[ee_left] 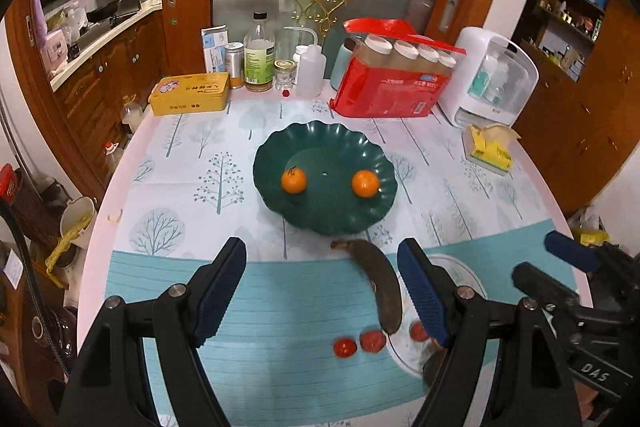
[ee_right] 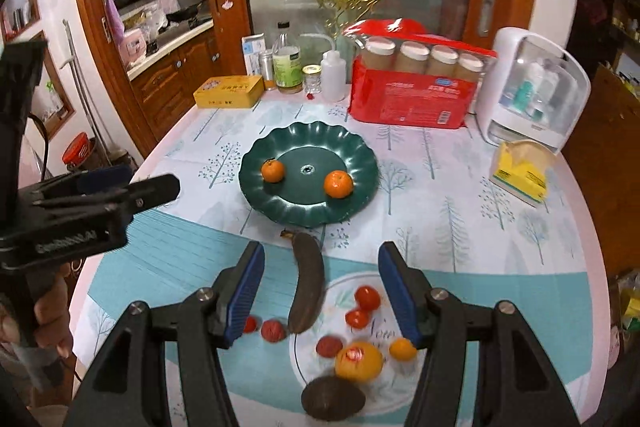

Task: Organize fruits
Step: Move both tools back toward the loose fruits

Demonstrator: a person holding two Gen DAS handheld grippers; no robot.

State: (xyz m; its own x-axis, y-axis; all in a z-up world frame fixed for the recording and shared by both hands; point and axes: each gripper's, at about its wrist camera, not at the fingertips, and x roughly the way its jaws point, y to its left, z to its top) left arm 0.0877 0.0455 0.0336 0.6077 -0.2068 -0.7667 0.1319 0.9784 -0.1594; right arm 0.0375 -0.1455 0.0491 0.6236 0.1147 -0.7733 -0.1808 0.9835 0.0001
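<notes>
A dark green fluted plate sits mid-table and holds two small oranges. A brown overripe banana lies in front of the plate. Near it lie several small red fruits, a large orange fruit with a sticker, a small orange one and a dark avocado. My left gripper is open and empty above the table, left of the banana. My right gripper is open and empty, its jaws either side of the banana.
At the back stand a yellow tin, bottles and jars, a squeeze bottle, a red pack of bottles and a white appliance. A yellow tissue pack lies at the right. The table edge curves at left and right.
</notes>
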